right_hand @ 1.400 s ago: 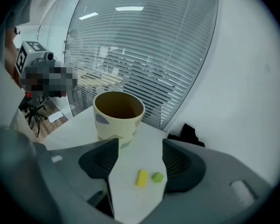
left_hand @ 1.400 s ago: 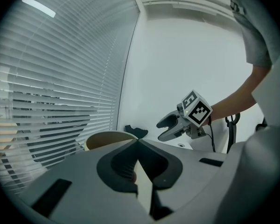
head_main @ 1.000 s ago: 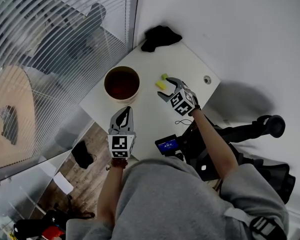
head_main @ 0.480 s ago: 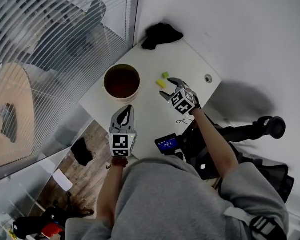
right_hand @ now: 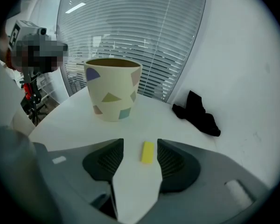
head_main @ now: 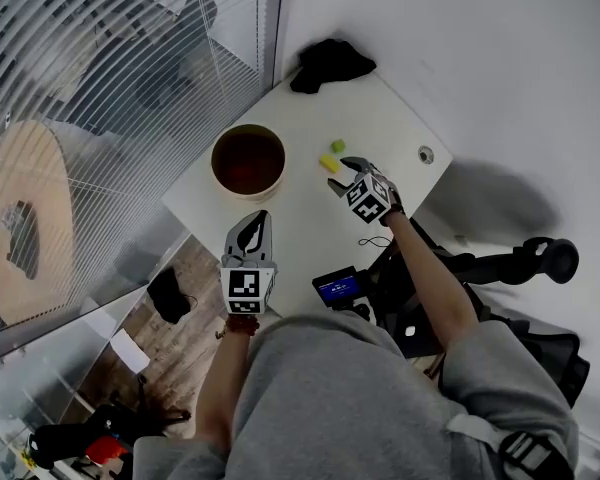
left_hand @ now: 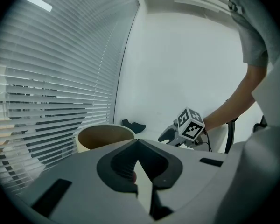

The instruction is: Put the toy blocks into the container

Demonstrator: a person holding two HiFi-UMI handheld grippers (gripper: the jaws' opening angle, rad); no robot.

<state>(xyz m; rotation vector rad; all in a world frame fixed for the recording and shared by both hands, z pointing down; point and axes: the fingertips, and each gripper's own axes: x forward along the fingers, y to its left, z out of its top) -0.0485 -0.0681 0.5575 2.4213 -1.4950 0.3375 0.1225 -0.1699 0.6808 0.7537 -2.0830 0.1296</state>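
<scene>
A yellow block [head_main: 329, 162] lies flat on the white table [head_main: 290, 218], with a green block [head_main: 337, 146] just beyond it. In the right gripper view the yellow block [right_hand: 147, 152] sits between the jaws of my right gripper [right_hand: 140, 143], nearer the right pad. The jaws are closing and neither pad touches it. From the head view my right gripper [head_main: 342, 171] is low over that block. The container [head_main: 248, 161], a cream cup with coloured shapes [right_hand: 113, 94], stands to the left. My left gripper [head_main: 250, 233] hovers near the table's front edge with its jaws shut [left_hand: 137, 141] and empty.
A black cloth [head_main: 330, 63] lies at the table's far corner by the wall. A round cable hole [head_main: 426, 154] sits near the right edge. A small device with a blue screen [head_main: 337, 288] hangs below the front edge. Window blinds [head_main: 100, 88] run along the left.
My right gripper has moved forward so that the yellow block now lies between its jaws, and the jaws stand narrower. The left gripper has stayed where it was.
</scene>
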